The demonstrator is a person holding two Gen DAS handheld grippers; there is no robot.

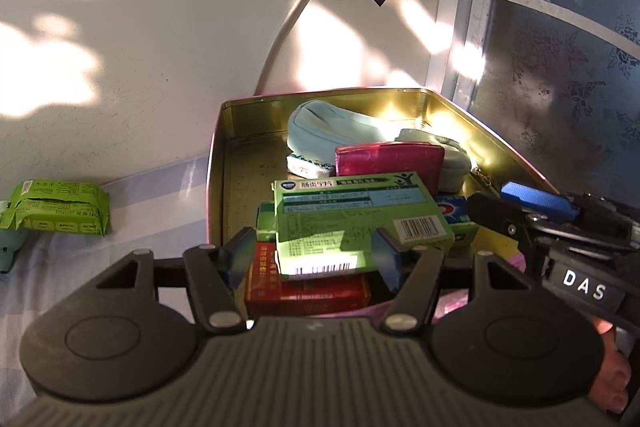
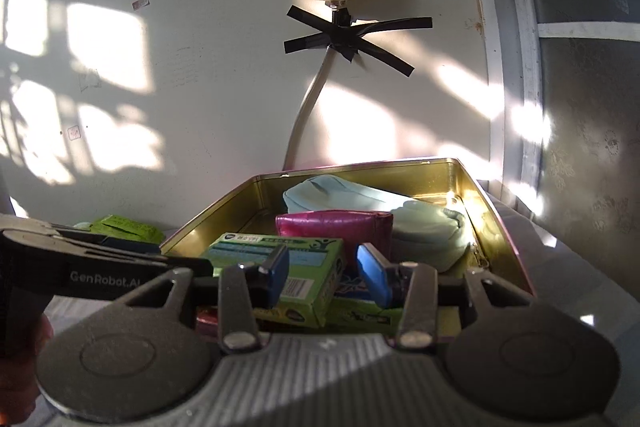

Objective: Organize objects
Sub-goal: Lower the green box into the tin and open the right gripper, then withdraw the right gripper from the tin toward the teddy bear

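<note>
**Both grippers at the near edge of the gold tin**

Far to my left, a green wipes packet lies on the pale cloth, well apart from the gold tin. My left gripper stands with its fingers apart on either side of the green medicine box, and I cannot tell whether the pads press on it. That box rests on a red box at the tin's near end. Behind it stand a pink case and a light blue pouch. My right gripper hangs over the tin's near right side, fingers apart, nothing between them.
</note>
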